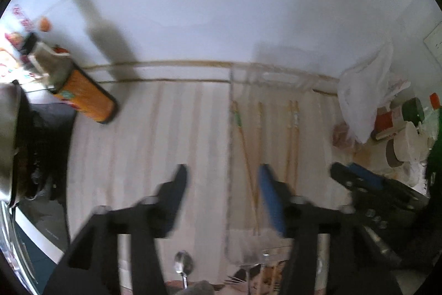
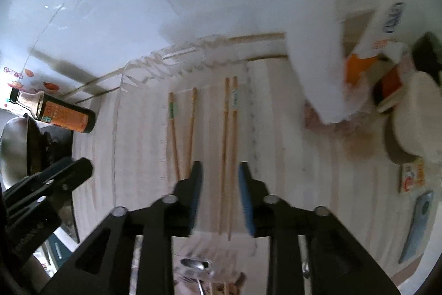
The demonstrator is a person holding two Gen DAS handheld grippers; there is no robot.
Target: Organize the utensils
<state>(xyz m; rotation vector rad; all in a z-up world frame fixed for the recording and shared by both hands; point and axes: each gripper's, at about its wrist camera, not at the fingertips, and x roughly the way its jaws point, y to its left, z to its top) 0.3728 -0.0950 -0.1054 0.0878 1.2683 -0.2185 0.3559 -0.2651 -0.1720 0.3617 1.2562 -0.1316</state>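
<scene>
Both the left tongs (image 1: 221,184) and right tongs (image 2: 219,181) stand apart and empty, the right straddling a pair of long wooden chopsticks (image 2: 229,134) lying mid-frame in the clear plastic tray (image 2: 118,115), seemingly placed for sorting.

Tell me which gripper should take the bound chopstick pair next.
Probably the right gripper: its open jaws already straddle the bound chopstick pair. The left gripper hangs open beside the clear tray, over bare counter.

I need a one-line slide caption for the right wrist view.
Open right gripper poised above a pair of wooden chopsticks lying in a clear plastic tray.
</scene>
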